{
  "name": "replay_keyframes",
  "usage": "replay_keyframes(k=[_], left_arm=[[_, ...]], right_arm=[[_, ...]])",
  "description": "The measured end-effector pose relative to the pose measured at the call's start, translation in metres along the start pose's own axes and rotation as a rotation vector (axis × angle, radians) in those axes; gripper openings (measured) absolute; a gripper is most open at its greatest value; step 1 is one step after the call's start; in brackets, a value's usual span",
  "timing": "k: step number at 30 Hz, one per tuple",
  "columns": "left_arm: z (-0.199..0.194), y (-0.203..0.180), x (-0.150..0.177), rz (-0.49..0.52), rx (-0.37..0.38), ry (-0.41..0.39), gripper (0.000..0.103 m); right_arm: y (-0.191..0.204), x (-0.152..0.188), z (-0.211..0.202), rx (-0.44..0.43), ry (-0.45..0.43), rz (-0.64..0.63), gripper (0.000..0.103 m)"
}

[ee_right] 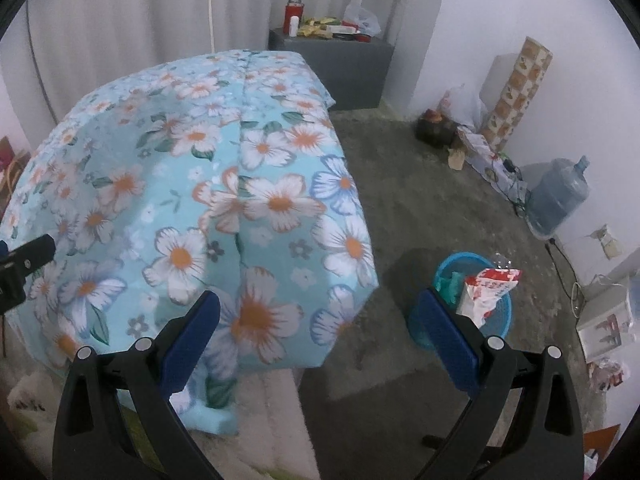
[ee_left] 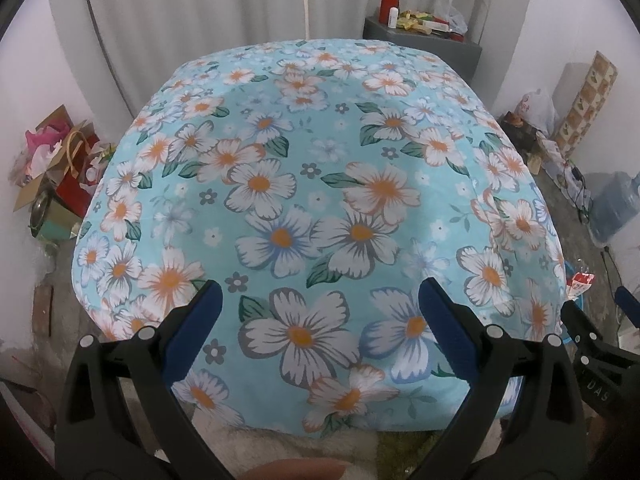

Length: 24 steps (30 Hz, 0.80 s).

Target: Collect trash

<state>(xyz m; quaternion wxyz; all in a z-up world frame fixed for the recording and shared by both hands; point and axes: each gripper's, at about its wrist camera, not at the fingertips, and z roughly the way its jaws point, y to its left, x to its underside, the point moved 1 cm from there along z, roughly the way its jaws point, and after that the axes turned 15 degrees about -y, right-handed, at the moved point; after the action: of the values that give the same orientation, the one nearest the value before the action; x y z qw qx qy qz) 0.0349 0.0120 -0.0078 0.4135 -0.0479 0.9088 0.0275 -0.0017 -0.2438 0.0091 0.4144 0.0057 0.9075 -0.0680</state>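
Two wrist views at the foot of a bench draped in a light-blue cloth printed with white and orange flowers [ee_left: 320, 184]. The left tool [ee_left: 318, 312] is released, its blue-padded fingers spread wide over the cloth and gripping nothing. The right tool [ee_right: 318, 316] is likewise released and empty, hanging above the cloth's corner and the grey floor [ee_right: 420, 200].

The task's thing, a crumpled red-and-white plastic wrapper [ee_right: 486, 290], stands in the round blue mesh waste basket [ee_right: 500, 316] at lower right of the right wrist view, poking above the rim, next to something green that is too small to identify. In the left wrist view only a scrap of the wrapper shows, at the right edge. No trash is visible on the cloth, so collection appears far along.

Judged step: look for any remaining litter. To do it well, sweep both tools slowly across the cloth and along its edges, fingers kept apart, and pinch thin wrappers at a fold so they do not slip.

Surroundings: a grey cabinet [ee_right: 332, 68] at upper centre carries a red flask and packets; a blue water jug [ee_right: 558, 196] and loose cables lie at the right wall; gift bags and a cardboard box [ee_left: 56, 176] sit at left. The overhanging cloth corner and the cables could snag a low reach.
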Motion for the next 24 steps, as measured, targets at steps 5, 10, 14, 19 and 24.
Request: replay_keyframes(k=[5, 10, 14, 19, 24], left_arm=[[0.001, -0.006, 0.0, 0.01, 0.014, 0.001, 0.094], [-0.001, -0.014, -0.003, 0.021, 0.035, -0.005, 0.094], [-0.003, -0.018, -0.005, 0.026, 0.044, -0.012, 0.094], [-0.004, -0.021, -0.007, 0.03, 0.055, -0.016, 0.094], [-0.005, -0.026, -0.007, 0.038, 0.063, -0.017, 0.094]], right_arm=[[-0.01, 0.002, -0.001, 0.022, 0.009, 0.02, 0.097], [-0.016, 0.004, 0.0, 0.032, 0.015, 0.025, 0.097], [-0.019, 0.006, 0.001, 0.042, 0.022, 0.032, 0.097], [-0.023, 0.008, -0.001, 0.055, 0.025, 0.036, 0.097], [-0.026, 0.009, -0.001, 0.064, 0.026, 0.041, 0.097]])
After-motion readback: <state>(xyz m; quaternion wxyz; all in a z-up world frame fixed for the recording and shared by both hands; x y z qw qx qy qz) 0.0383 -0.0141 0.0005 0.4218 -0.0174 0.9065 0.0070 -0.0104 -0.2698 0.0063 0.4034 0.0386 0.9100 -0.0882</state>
